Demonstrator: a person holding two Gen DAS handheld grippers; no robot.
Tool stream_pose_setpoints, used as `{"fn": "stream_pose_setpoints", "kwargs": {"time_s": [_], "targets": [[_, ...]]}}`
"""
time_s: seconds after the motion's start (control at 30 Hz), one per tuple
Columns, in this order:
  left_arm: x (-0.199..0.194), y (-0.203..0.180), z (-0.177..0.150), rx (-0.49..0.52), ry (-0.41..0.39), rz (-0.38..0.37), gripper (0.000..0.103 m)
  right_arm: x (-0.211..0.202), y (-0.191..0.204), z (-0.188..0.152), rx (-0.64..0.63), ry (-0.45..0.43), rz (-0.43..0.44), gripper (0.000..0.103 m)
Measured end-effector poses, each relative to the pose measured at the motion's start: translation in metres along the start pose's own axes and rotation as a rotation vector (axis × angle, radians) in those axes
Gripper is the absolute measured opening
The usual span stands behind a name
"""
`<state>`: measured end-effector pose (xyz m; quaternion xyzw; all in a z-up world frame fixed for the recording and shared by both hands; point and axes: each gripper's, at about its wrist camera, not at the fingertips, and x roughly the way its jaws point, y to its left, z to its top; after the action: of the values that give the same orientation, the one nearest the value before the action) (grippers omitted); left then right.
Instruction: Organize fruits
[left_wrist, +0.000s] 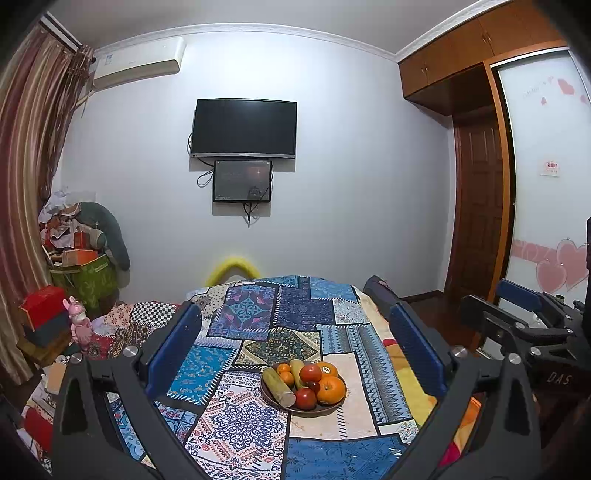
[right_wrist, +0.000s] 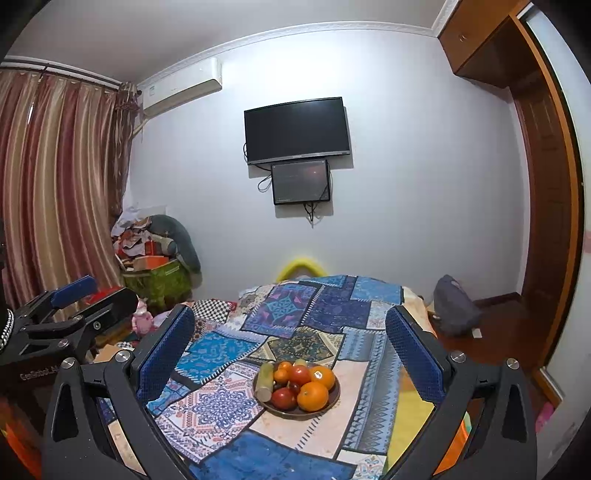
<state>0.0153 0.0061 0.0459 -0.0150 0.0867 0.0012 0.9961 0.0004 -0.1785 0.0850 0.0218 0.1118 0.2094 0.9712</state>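
A brown bowl (left_wrist: 330, 410) (right_wrist: 334, 398) of fruit sits on a patchwork cloth (left_wrist: 258, 321) (right_wrist: 295, 314). It holds oranges (left_wrist: 331, 389) (right_wrist: 312, 396), red apples (left_wrist: 310, 373) (right_wrist: 299, 374), small tangerines (left_wrist: 283, 368) (right_wrist: 285, 366) and a pale green cane piece (left_wrist: 277, 384) (right_wrist: 265, 380). My left gripper (left_wrist: 295, 347) is open and empty, held above and short of the bowl. My right gripper (right_wrist: 291, 343) is open and empty, likewise short of the bowl. Each gripper shows in the other's view: the right gripper (left_wrist: 524, 317) at the right edge, the left gripper (right_wrist: 74, 306) at the left edge.
A TV (left_wrist: 243, 127) (right_wrist: 297, 129) and a small screen (left_wrist: 242, 181) hang on the far wall. Clutter and a green box (left_wrist: 88, 277) (right_wrist: 155, 280) stand left by the curtain. A dark bag (right_wrist: 454, 306) lies right of the table, near a wooden door (left_wrist: 476, 206).
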Motion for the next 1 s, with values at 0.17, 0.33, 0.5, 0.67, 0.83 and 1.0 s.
{"fn": "stream_pose_setpoints", "kwargs": {"time_s": [0.17,0.33,0.5,0.67,0.83,1.0], "targets": [[-0.0001,-0.0003,0.0003,-0.001,0.001,-0.003,0.103,0.0003,-0.0011,0.0002,0.0,0.0,-0.003,0.103],[0.0007,-0.0015,0.001,0.001,0.005,-0.008,0.103,0.0002,-0.0015,0.0004,0.0,-0.001,-0.003,0.103],[0.0001,-0.0033,0.0008,0.007,0.003,-0.008,0.103,0.0005,-0.0015,0.0004,0.0,-0.001,-0.002,0.103],[-0.0005,-0.0039,0.0008,0.007,0.002,-0.011,0.103,-0.0001,-0.0024,0.0017,-0.001,-0.002,-0.004,0.103],[0.0,-0.0056,0.0007,0.014,0.007,-0.016,0.103,-0.0002,-0.0035,0.003,-0.002,-0.003,-0.003,0.103],[0.0005,-0.0051,0.0005,0.013,0.016,-0.026,0.103,0.0007,-0.0038,0.0037,-0.007,-0.003,-0.004,0.103]]}}
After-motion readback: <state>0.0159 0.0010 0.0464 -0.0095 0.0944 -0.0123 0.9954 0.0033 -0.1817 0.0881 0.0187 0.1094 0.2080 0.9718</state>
